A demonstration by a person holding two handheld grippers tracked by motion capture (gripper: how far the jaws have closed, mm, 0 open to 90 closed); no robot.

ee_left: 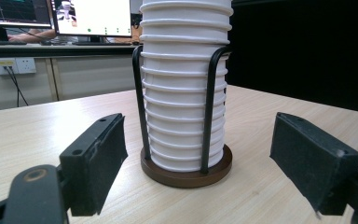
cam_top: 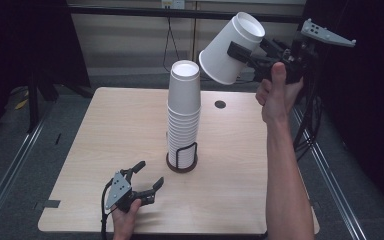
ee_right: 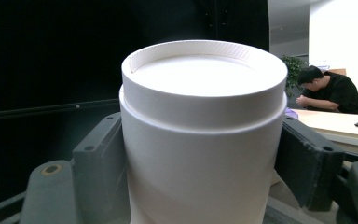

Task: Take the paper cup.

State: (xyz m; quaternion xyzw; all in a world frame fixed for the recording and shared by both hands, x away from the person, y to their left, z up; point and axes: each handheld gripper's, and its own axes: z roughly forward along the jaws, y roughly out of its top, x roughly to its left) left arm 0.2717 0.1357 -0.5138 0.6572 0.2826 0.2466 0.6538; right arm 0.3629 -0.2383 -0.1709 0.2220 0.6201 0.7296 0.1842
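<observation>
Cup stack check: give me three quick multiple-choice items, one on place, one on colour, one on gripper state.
1. Where is the single cup?
A. Held tilted in the air, apart from the stack
B. Lying on the table
C. Seated on the stack

2. What colour is the holder's base?
A. White
B. Brown
C. Blue

3. How is the left gripper?
A. Shut on the stack
B. Shut on nothing
C. Open

Key: 1 A, the right gripper clamps it above the table; 2 B, brown disc under black wires; 3 C, its jaws stand spread, nothing between them.
</observation>
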